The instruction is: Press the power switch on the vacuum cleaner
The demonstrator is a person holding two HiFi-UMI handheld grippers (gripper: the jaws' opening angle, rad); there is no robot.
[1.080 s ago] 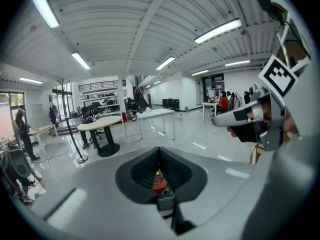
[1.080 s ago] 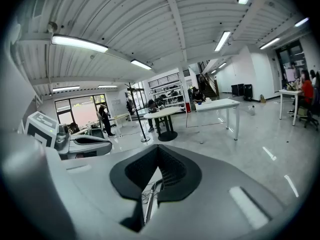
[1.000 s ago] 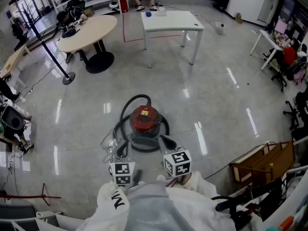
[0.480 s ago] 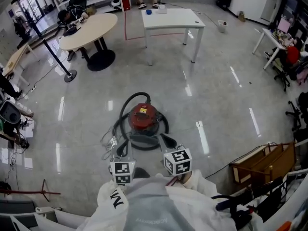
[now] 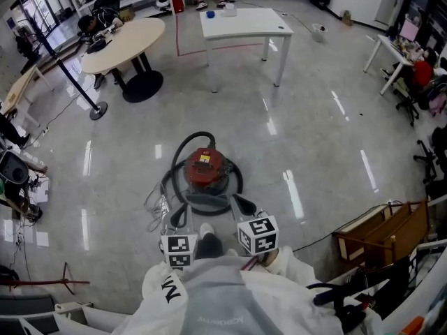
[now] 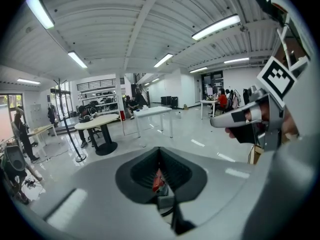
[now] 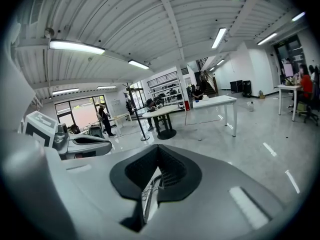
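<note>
A red canister vacuum cleaner (image 5: 204, 170) stands on the glossy floor, ringed by its black hose (image 5: 192, 144); a yellow label shows on its top, and I cannot make out the switch. Both grippers are held low in front of the person's body, just short of the vacuum. The left gripper (image 5: 177, 217) is shut, and a sliver of the red vacuum (image 6: 158, 180) shows through the slit in the left gripper (image 6: 161, 186). The right gripper (image 5: 244, 205) is also shut and holds nothing; thin cables show through the slit in the right gripper (image 7: 151, 186).
A tangle of cable (image 5: 156, 206) lies left of the vacuum. Farther off stand a white table (image 5: 244, 22), a round table (image 5: 122, 44) and a stanchion post (image 5: 97, 109). A cardboard box (image 5: 380, 230) sits to the right. The person's shoe (image 5: 207, 232) shows between the grippers.
The person's shoe has come into view between the grippers, and the far tables have slid up and left in the head view. Both grippers keep their places and stay shut.
</note>
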